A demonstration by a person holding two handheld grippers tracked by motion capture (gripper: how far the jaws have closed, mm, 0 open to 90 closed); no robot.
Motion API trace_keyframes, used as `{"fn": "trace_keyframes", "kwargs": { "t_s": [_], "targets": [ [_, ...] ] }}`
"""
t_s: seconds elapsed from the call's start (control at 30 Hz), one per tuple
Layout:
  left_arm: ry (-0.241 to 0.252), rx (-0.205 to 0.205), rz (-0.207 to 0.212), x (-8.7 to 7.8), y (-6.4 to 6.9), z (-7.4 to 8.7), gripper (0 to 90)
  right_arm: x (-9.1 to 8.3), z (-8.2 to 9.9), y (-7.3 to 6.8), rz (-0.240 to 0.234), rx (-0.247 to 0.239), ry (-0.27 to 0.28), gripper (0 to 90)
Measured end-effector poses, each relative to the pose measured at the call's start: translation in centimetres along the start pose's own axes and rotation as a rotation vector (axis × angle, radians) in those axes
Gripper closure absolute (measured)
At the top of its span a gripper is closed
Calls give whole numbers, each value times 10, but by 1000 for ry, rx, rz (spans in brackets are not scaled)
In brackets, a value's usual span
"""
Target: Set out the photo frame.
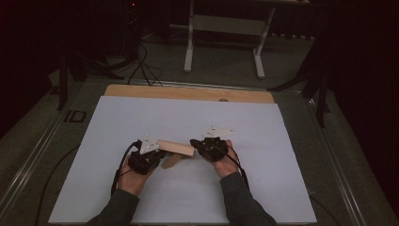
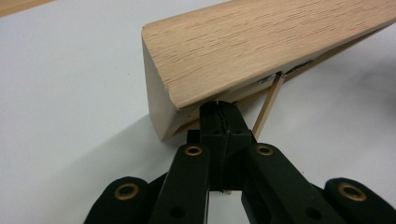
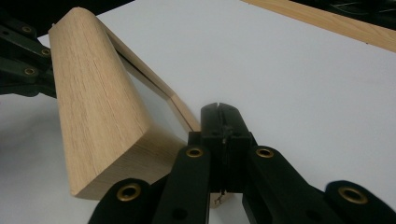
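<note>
— Dark room all round, with a white-legged stand [image 1: 223,40] on the floor behind; what sits on the desk [image 1: 141,113]?

— White sheet over the desk, wooden edge showing at the far side. Near the middle, held between both hands, is a wooden block [image 1: 175,147] with a thin frame-like strip [image 3: 159,88] under it.

— How would it handle?

— Stiff and solid, probably fairly light; the smooth, rounded top face could slip. The thin strip looks like the weak part, so a hold near the ends seems best.

— And the tongs?

— Left tongs [image 2: 219,114] are fully closed against the block's underside; whether they pinch the strip is unclear. Right tongs [image 3: 223,116] are closed too, tips beside the strip at the other end.

— Room to move?

— Plenty of bare sheet on every side; edges are well apart.
</note>
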State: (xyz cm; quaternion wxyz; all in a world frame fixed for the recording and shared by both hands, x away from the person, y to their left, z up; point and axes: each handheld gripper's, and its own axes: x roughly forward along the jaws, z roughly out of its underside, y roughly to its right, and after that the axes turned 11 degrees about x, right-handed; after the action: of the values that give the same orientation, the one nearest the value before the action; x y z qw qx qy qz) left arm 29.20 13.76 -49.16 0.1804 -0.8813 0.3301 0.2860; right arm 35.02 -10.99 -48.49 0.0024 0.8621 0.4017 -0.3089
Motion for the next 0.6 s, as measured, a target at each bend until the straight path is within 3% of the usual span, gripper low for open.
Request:
{"fn": "trace_keyframes", "kwargs": {
  "t_s": [0.6],
  "targets": [
    [28,-7,11,-2,0,-7,897,-3,2,-5,-2,-28,-11,899]
  ]
}}
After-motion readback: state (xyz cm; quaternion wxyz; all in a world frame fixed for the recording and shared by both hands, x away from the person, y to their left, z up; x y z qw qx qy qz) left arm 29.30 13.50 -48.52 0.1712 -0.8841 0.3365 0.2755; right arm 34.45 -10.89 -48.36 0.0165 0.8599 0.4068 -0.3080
